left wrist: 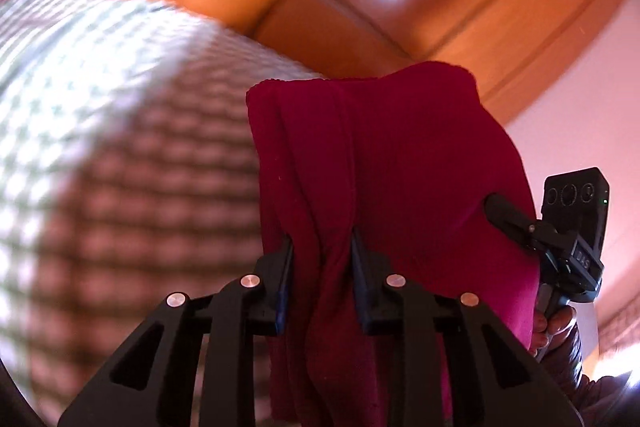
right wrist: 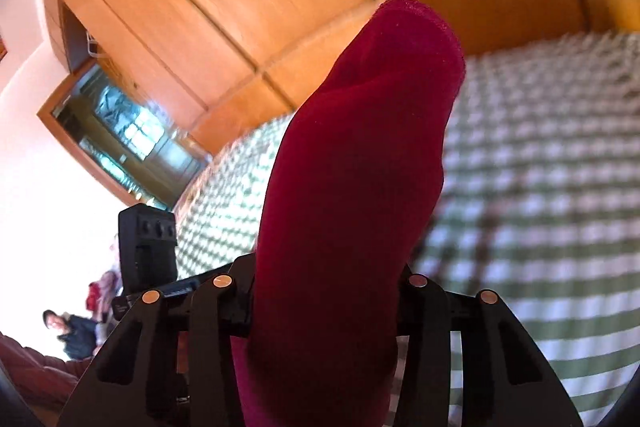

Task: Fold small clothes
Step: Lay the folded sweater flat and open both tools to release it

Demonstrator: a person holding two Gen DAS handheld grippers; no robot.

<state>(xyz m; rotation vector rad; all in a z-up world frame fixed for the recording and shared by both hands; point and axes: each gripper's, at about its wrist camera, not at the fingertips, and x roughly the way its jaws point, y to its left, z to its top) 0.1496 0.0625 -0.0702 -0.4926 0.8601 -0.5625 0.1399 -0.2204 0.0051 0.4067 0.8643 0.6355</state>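
Left gripper (left wrist: 322, 255) and right gripper (right wrist: 326, 291) – both clamped on red cloth (left wrist: 380, 167), seen lower centre, over checked fabric (left wrist: 100, 147).

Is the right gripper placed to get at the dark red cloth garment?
Yes, apparently: the right gripper already has the dark red cloth garment bunched between its fingers, nothing blocking; the left gripper pinches another fold.

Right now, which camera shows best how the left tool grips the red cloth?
The left wrist view: the left tool shows both fingers pinching a bunched fold of the red cloth, with the rest draped beyond. The right wrist view shows only the left tool's body at the left edge, its fingers out of sight.
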